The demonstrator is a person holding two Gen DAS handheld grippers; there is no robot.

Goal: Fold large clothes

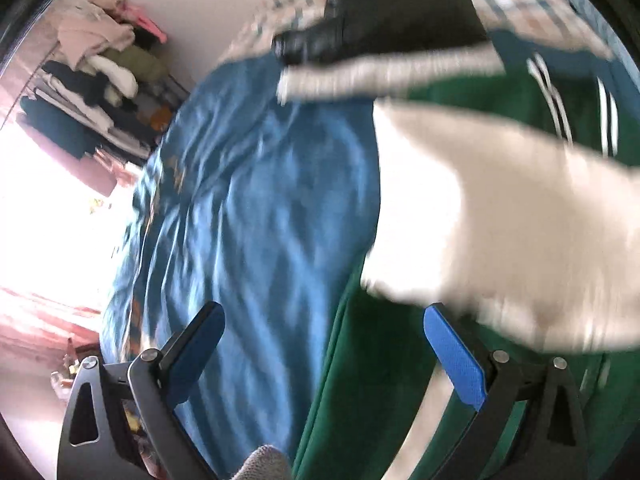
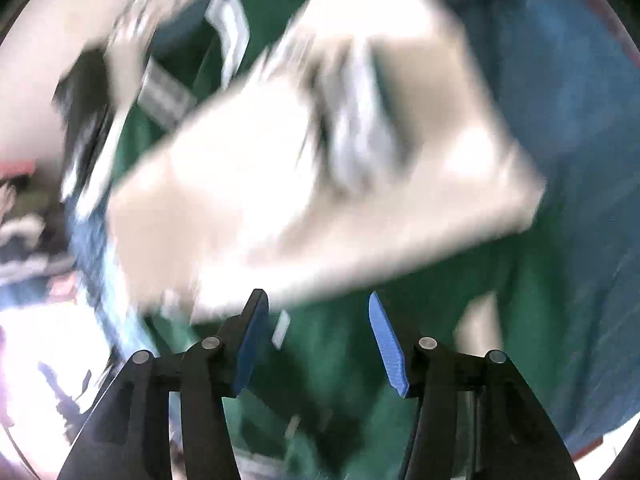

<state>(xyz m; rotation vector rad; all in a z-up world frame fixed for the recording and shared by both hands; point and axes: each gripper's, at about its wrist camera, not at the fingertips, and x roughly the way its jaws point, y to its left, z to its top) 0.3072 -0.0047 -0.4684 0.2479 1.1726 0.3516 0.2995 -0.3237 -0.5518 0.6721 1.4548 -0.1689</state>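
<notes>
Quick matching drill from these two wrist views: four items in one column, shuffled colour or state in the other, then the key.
Items:
1. bedspread
2. garment with white stripes
3. left tool
4. folded cloth

Colour or state:
A. green
B. white, blurred, lying over the green garment
C. blue, rumpled
D. jaws apart, nothing between the pads

Pairs: 1-C, 2-A, 3-D, 4-B
</notes>
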